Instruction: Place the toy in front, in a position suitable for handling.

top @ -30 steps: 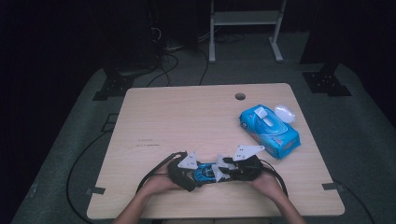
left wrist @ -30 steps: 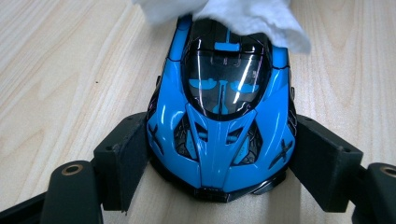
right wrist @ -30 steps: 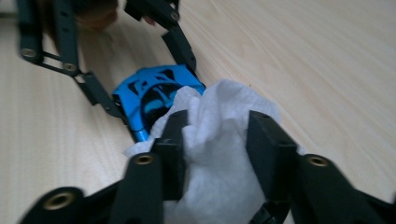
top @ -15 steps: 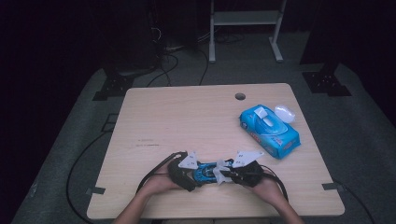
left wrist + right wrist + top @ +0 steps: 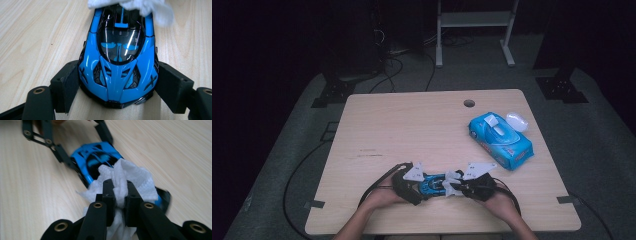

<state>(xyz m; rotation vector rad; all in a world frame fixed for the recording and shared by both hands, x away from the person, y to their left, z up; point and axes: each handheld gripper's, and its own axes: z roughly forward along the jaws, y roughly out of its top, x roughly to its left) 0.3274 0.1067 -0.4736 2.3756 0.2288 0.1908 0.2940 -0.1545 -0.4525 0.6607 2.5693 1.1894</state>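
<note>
A glossy blue toy car [image 5: 117,62] lies on the wooden table near its front edge, seen from above as a small blue shape [image 5: 432,184]. My left gripper [image 5: 117,85] is shut on the car's nose, one pad on each flank. My right gripper [image 5: 120,192] is shut on a crumpled white wipe [image 5: 125,176] and presses it onto the car's rear [image 5: 96,161]. The wipe [image 5: 140,6] covers the car's tail in the left gripper view. In the high view the two grippers [image 5: 412,182] [image 5: 462,186] face each other across the car.
A blue pack of wipes [image 5: 499,140] with its white lid flipped open lies at the table's right side. A round cable hole [image 5: 469,103] is at the back edge. Cables trail from both grippers over the front edge.
The right gripper with the wipe has slid slightly left along the car toward the left gripper. The left gripper and car have stayed in place.
</note>
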